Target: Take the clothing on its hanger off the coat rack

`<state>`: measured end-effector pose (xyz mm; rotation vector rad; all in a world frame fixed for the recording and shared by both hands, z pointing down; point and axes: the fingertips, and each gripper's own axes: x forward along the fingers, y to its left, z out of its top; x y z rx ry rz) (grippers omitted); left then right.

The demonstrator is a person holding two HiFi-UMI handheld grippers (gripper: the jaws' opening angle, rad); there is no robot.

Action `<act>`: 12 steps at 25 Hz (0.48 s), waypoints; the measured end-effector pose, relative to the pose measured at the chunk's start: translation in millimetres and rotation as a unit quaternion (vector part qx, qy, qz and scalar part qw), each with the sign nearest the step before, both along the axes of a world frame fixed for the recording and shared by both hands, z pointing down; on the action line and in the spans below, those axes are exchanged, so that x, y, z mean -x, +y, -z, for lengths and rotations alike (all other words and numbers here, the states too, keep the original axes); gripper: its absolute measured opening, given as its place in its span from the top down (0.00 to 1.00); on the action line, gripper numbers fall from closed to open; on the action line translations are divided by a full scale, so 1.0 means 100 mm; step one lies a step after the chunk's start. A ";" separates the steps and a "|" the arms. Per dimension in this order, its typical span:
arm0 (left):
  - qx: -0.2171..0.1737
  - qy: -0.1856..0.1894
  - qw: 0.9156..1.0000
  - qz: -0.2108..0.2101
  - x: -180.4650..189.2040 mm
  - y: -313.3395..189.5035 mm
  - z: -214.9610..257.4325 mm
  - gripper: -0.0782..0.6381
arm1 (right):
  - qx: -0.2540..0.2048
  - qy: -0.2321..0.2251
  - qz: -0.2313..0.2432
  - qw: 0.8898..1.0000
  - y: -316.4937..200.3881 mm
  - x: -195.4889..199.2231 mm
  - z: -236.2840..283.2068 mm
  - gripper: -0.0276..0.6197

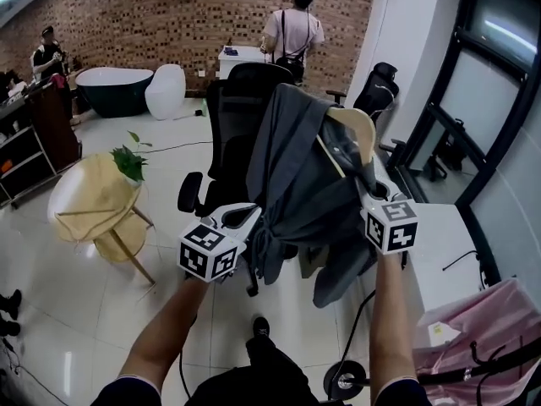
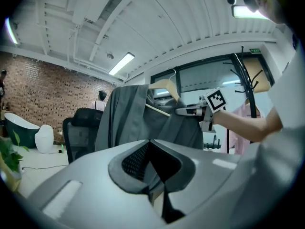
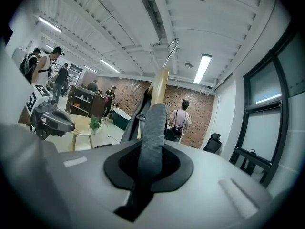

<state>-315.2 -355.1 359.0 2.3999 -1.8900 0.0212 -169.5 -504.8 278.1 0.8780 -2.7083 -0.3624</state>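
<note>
Evidently the grey jacket [image 1: 296, 184] on its wooden hanger [image 1: 359, 129] is already free of the coat rack [image 2: 248, 82], which stands off to the person's right with a pink garment [image 1: 486, 337] on it; the jacket hangs in mid-air in front of the person, between the two grippers and just before a black office chair [image 1: 245, 87]. The right gripper [image 1: 368, 197] has its jaws nearly together on a cloth-covered end of the hanger, a roll of grey fabric pinched between them, while the left gripper [image 1: 252, 220] appears closed on a fold at the jacket's near edge. The step in hand looks like the carry-away, and doing it well means moving both grippers as one pair — if one pulls ahead, the cloth may drag off the hanger's shoulder. The right grip should stay firm and the hanger level, since that pinch bears the weight; the left only steadies the drape and keeps the hem off the chair. The hanger's long axis runs roughly level and away from the person, seen almost end-on from the right gripper view, with its metal hook [image 3: 172, 49] pointing up toward the ceiling — the jacket's own length falls straight down from it
</note>
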 end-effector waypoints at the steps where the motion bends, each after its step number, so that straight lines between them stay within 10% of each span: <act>1: 0.002 0.000 1.000 0.003 0.07 -0.11 0.00 0.87 | 0.003 -0.002 0.006 1.000 -0.11 0.10 -0.02 0.93; 12: 0.021 0.015 0.998 0.060 0.88 -1.24 -0.13 0.87 | 0.021 -0.020 0.067 0.997 -1.36 1.22 -0.06 0.93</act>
